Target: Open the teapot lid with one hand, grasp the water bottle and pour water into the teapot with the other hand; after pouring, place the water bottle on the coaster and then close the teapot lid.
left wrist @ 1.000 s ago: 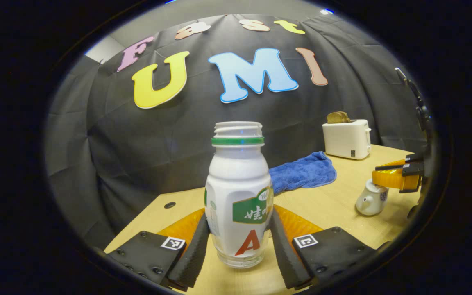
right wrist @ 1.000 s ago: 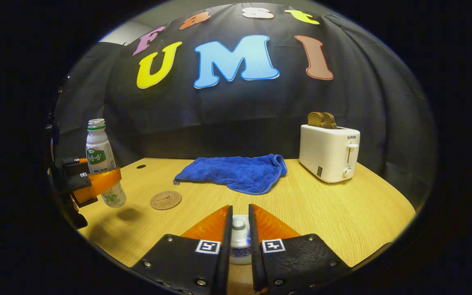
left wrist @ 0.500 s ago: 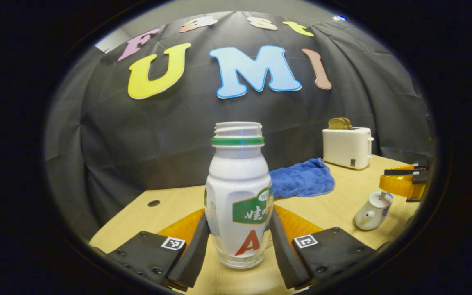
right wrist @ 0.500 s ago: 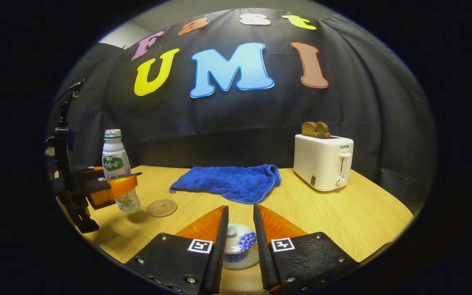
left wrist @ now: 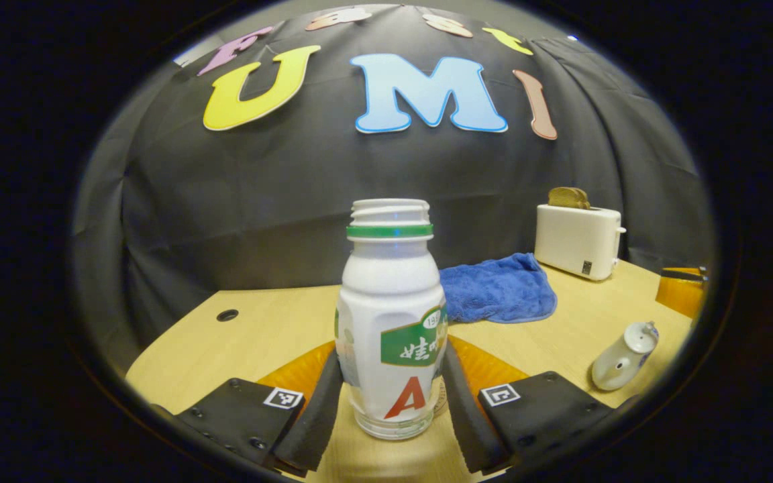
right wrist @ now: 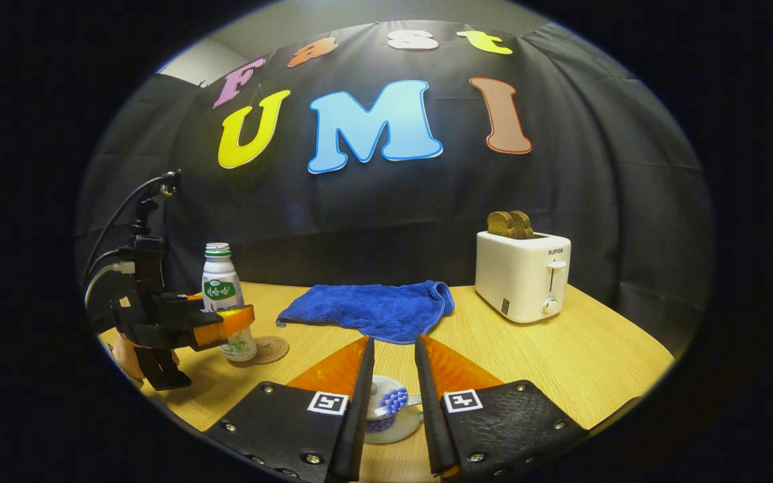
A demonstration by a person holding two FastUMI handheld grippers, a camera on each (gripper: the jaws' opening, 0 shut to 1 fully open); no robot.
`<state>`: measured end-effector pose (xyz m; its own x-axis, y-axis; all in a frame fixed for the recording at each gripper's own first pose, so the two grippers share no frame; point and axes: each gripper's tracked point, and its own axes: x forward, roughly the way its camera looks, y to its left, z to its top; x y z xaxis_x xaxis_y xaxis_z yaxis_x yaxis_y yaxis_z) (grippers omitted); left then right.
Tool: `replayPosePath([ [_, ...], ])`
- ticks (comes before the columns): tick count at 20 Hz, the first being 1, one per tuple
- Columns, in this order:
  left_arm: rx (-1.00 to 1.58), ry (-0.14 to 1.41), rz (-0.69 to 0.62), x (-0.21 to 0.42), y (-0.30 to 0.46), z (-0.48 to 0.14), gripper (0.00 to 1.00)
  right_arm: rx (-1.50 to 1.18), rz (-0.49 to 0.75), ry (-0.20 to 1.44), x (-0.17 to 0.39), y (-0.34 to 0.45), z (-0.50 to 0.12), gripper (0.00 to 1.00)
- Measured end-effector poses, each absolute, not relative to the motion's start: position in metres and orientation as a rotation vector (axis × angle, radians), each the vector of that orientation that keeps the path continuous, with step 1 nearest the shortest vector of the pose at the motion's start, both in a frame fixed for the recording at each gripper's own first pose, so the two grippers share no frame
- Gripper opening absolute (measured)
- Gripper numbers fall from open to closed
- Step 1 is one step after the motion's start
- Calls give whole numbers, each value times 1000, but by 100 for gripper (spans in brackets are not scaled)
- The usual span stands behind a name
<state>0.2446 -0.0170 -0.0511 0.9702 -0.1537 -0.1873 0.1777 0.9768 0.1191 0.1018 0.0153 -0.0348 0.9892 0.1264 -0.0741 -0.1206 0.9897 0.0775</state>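
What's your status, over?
Left gripper shut on water bottle, upright, at the coaster. Right gripper open, straddling the lidded teapot. Blue towel and toaster sit behind, clear of both.

Bottle point(left wrist: 390, 322): green label with Chinese characters, partly readable as 娃哈; digits "19" at the label's upper edge; large red "A" below. Toaster point(right wrist: 521, 275): "SUPOR" printed on its front, near the top edge.
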Motion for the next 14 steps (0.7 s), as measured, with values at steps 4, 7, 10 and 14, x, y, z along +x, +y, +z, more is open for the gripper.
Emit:
replayPosePath([
  [4, 125, 160, -188, 252, -24, -51, 87, 84, 120, 91, 104, 12, -40, 37],
  [7, 127, 153, -190, 255, -26, -50, 87, 93, 118, 95, 104, 10, -41, 37],
  [10, 125, 151, -189, 254, -25, -51, 87, 105, 110, 91, 105, 6, -41, 37],
  [14, 103, 149, -186, 254, -23, -51, 82, 115, 108, 89, 105, 3, -41, 37],
])
